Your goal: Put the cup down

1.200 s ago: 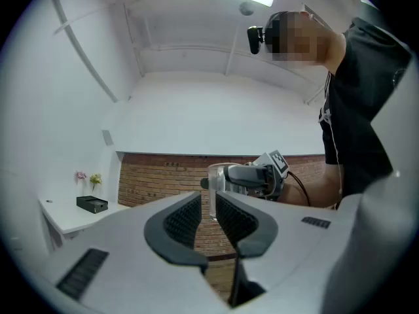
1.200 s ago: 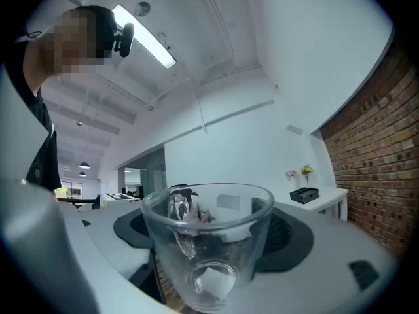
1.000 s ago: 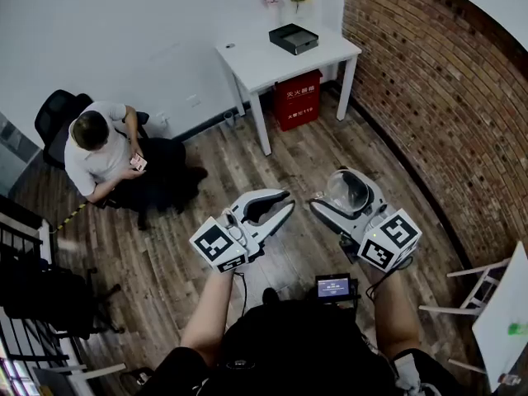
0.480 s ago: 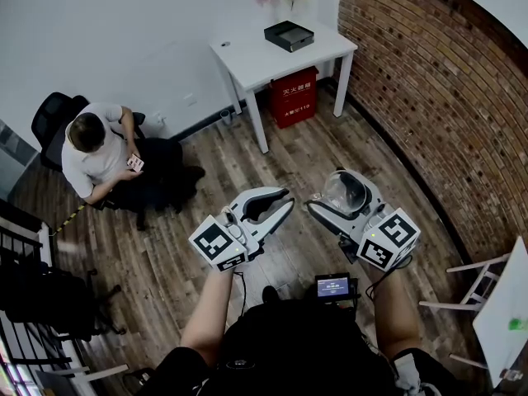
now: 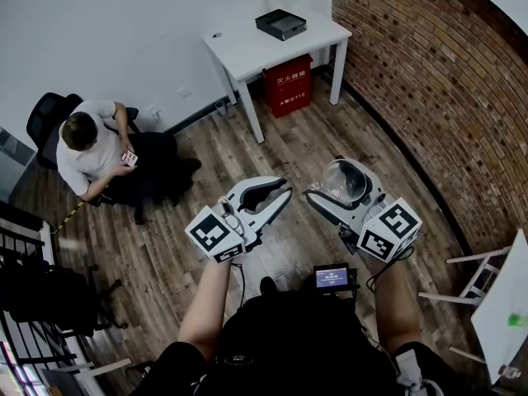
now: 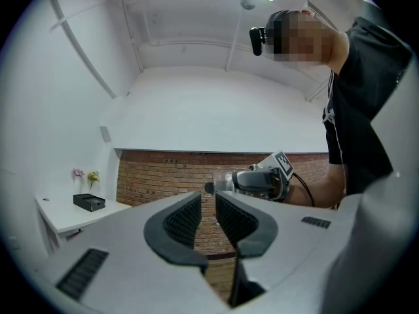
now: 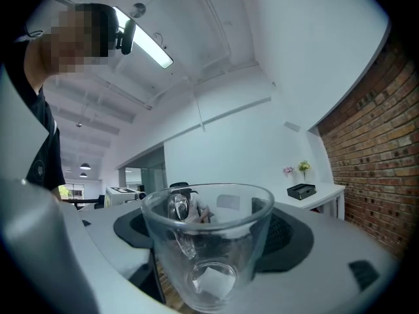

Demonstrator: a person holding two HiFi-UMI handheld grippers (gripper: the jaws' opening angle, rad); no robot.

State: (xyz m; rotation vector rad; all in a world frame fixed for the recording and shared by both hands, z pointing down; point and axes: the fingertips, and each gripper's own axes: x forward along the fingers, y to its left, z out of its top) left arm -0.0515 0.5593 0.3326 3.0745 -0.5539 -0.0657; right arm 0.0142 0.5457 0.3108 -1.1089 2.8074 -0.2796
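Observation:
A clear glass cup (image 5: pixel 348 184) with a handle is held in the air above the wood floor. My right gripper (image 5: pixel 334 186) is shut on it, one jaw on each side. In the right gripper view the cup (image 7: pixel 206 241) stands upright between the dark pads (image 7: pixel 291 234) and hides the gap of the right gripper (image 7: pixel 209 229). My left gripper (image 5: pixel 280 195) hovers just left of the cup, shut, with nothing in it. The left gripper view shows only a thin slit in the left gripper (image 6: pixel 208 205). A white table (image 5: pixel 247 48) stands by the far wall.
A black tray (image 5: pixel 280 25) lies on the table and a red box (image 5: pixel 287 91) stands under it. A seated person (image 5: pixel 91 151) is at the left. A brick wall (image 5: pixel 429 81) runs down the right, with white furniture (image 5: pixel 503 304) near it. A small screen (image 5: pixel 332 278) sits below the grippers.
Both grippers have risen slightly in the view, with the cup still held. The table and the seated person have shifted up and left as the head camera moved.

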